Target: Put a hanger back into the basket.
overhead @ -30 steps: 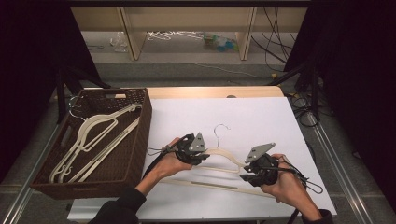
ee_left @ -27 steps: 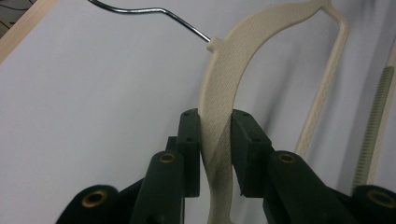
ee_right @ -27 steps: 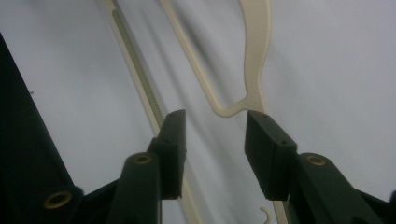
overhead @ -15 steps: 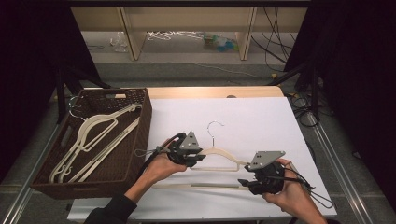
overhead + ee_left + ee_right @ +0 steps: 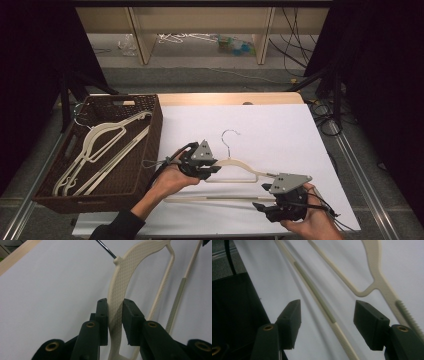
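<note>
A cream plastic hanger (image 5: 240, 166) with a metal hook (image 5: 227, 137) lies over the white table sheet. My left gripper (image 5: 214, 170) is shut on its left shoulder; in the left gripper view the pads (image 5: 102, 315) squeeze the textured arm (image 5: 125, 277). My right gripper (image 5: 260, 206) stands open near the front edge, drawn back from the hanger's right end. Its jaws have just been opening. In the right gripper view the hanger's bottom bar (image 5: 317, 296) runs across the gap of the right gripper (image 5: 328, 312), touching neither pad.
A brown wicker basket (image 5: 152, 135) stands at the table's left with several cream hangers (image 5: 100, 145) in it. The white sheet (image 5: 285, 130) stretches behind and to the right of the hanger. Cables (image 5: 325, 107) hang off the right side.
The right gripper has let go of the hanger's right end, spread its jaws and drawn back toward the near edge. The left gripper keeps its hold and the hanger has risen slightly.
</note>
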Motion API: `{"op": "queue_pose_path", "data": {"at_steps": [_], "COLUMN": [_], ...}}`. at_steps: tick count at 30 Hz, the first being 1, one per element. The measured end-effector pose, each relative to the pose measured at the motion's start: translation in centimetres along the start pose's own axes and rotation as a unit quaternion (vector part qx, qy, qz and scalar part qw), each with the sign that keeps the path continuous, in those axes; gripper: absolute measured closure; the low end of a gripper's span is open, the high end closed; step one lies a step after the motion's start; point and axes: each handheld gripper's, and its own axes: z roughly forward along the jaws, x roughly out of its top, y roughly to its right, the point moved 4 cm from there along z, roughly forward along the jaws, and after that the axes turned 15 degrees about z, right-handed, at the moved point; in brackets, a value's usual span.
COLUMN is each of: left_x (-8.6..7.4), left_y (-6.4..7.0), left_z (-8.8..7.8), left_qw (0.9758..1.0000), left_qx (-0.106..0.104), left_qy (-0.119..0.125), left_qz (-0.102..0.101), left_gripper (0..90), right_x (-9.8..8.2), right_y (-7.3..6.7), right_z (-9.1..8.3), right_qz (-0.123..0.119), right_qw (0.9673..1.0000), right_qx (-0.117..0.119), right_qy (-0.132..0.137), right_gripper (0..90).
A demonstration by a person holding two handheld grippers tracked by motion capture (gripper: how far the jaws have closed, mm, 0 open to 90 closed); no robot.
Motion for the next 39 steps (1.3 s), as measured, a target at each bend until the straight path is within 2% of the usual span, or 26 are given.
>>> {"op": "queue_pose_path", "data": {"at_steps": [4, 8, 9, 12, 13, 14, 15, 16, 17, 18, 19, 20, 21, 24, 29, 32, 36, 39], "left_x": [0.5, 0.8, 0.9, 1.0, 1.0, 1.1, 1.0, 1.0, 0.9, 0.8, 0.7, 0.6, 0.6, 0.6, 0.7, 0.9, 1.2, 1.4], "left_y": [0.6, 1.2, 1.5, 1.9, 2.0, 2.2, 2.3, 2.5, 2.5, 2.4, 2.3, 2.3, 2.2, 2.3, 2.4, 2.2, 1.7, 1.0], "left_z": [-0.4, -1.0, -1.2, -1.8, -1.9, -2.0, -2.1, -2.0, -2.0, -2.0, -2.1, -2.1, -2.1, -2.4, -2.7, -3.2, -4.4, -5.5], "left_qw": [0.9999, 0.9999, 0.9999, 0.9998, 0.9998, 0.9992, 0.9989, 0.9989, 0.9993, 0.9996, 0.9995, 0.9991, 0.9987, 0.9984, 0.9983, 0.9977, 0.9963, 0.9948], "left_qx": [-0.001, -0.004, -0.005, -0.007, -0.011, -0.022, -0.025, -0.024, -0.02, -0.019, -0.018, -0.02, -0.021, -0.028, -0.025, -0.019, -0.015, -0.011], "left_qy": [-0.005, 0.001, 0.005, 0.013, 0.018, 0.034, 0.038, 0.038, 0.032, 0.023, 0.026, 0.034, 0.039, 0.042, 0.046, 0.055, 0.071, 0.086], "left_qz": [0.01, 0.011, 0.01, 0.011, 0.007, -0.006, -0.01, -0.015, -0.007, 0.001, -0.004, -0.017, -0.024, -0.026, -0.026, -0.034, -0.045, -0.054], "left_gripper": [75.9, 76.5, 76.7, 77.7, 78.7, 80.8, 84.2, 85.5, 84.4, 84.3, 84.8, 85.2, 85.9, 86.2, 86.3, 86.4, 86.4, 86.4], "right_x": [-0.4, -0.7, -0.8, -1.2, -1.2, -1.3, -1.5, -1.6, -1.7, -1.8, -1.9, -2.0, -2.1, -2.3, -2.5, -2.6, -2.7, -2.9], "right_y": [-0.5, -0.6, -0.6, -0.6, -0.6, -0.6, -0.7, -0.8, -0.9, -0.8, -0.8, -0.9, -0.8, -0.7, -0.7, -0.7, -0.7, -0.8], "right_z": [-0.1, -0.3, -0.5, -0.5, -0.5, -0.6, -0.5, -0.5, -0.3, -0.4, -0.1, -0.1, -0.1, 0.1, 0.3, 0.1, 0.2, 0.3], "right_qz": [-0.004, -0.006, -0.004, -0.001, 0.0, -0.001, 0.003, 0.001, 0.006, 0.006, 0.002, 0.008, 0.004, 0.005, 0.007, 0.007, 0.008, 0.015], "right_qw": [1.0, 1.0, 0.9999, 1.0, 1.0, 0.9999, 0.9999, 0.9998, 0.9999, 0.9997, 0.9999, 0.9997, 0.9997, 0.9997, 0.9996, 0.9994, 0.9995, 0.9992], "right_qx": [0.005, 0.006, 0.008, 0.008, 0.007, 0.01, 0.01, 0.015, 0.014, 0.017, 0.014, 0.017, 0.019, 0.018, 0.02, 0.023, 0.02, 0.024], "right_qy": [-0.002, -0.001, -0.009, -0.001, -0.001, -0.007, -0.003, -0.013, -0.008, -0.015, -0.008, -0.013, -0.017, -0.018, -0.021, -0.026, -0.021, -0.029], "right_gripper": [40.2, 40.2, 40.2, 40.3, 40.3, 40.3, 40.2, 40.1, 40.1, 40.1, 40.1, 40.1, 40.1, 40.1, 40.1, 40.1, 40.2, 40.2]}}
